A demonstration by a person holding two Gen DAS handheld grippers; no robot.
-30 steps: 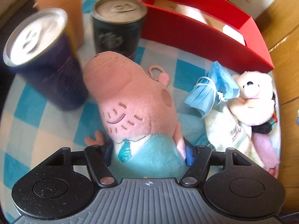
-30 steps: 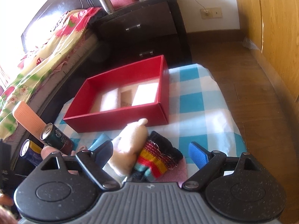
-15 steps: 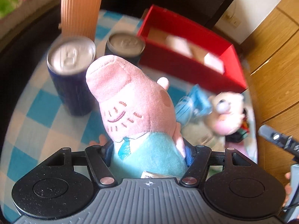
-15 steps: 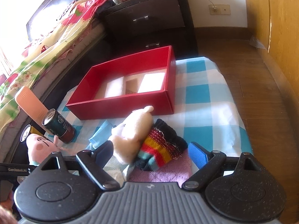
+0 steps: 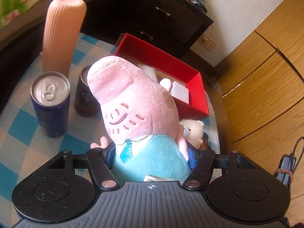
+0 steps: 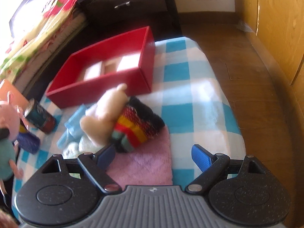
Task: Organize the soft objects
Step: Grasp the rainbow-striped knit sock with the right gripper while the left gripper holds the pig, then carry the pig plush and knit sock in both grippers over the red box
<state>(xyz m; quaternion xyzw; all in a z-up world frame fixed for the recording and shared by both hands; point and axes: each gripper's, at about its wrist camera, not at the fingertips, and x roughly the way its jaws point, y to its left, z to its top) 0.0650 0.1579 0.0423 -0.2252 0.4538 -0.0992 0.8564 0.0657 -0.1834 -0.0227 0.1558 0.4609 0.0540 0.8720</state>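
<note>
Two grippers over a checked cloth (image 6: 197, 98): left gripper (image 5: 152, 152) clamped on the pig plush (image 5: 136, 110), lifted clear of the cloth; right gripper (image 6: 153, 155) wide apart, empty, above a pink towel (image 6: 144, 163); beyond, bear plush (image 6: 106, 117), striped knit (image 6: 136, 125), cans (image 5: 50, 102), red box (image 6: 98, 89)

The pig plush (image 5: 138, 114) is blocking most of the dark can (image 5: 84, 100) and part of the red box (image 5: 161, 72). The cream bear (image 5: 191, 131) is only peeking out behind it. In the right wrist view the bear and box are smearing into blur, and the frame edge is cutting off the pig.
</note>
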